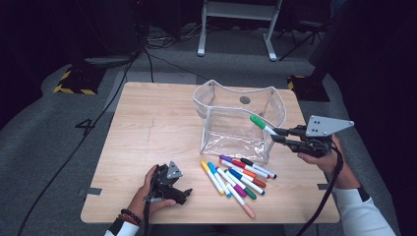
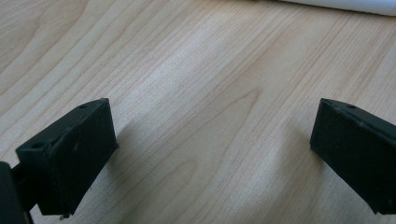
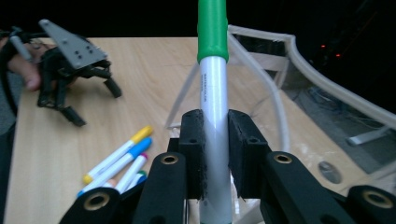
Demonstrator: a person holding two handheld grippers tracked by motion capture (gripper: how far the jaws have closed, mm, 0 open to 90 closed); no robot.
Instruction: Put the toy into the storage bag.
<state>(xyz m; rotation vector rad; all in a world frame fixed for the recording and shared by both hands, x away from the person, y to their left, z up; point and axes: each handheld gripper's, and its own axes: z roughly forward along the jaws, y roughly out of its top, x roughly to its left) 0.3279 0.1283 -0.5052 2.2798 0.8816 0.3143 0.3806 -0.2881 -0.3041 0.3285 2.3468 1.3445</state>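
My right gripper point(image 1: 278, 134) is shut on a green-capped marker point(image 1: 261, 123), held in the air by the right rim of the clear plastic pouch point(image 1: 236, 120), cap toward the pouch opening. In the right gripper view the marker point(image 3: 214, 93) stands upright between the two pads point(image 3: 194, 149), gripped on its white barrel. Several coloured markers point(image 1: 238, 179) lie on the wooden table point(image 1: 147, 128) in front of the pouch. My left gripper point(image 1: 187, 192) rests on the table near the front edge, left of the markers, its jaws open over bare wood point(image 2: 205, 116).
The pouch stands open-topped at the table's back right. Cables and a metal frame point(image 1: 238, 24) are on the dark floor beyond the table. Bare wood covers the table's left half.
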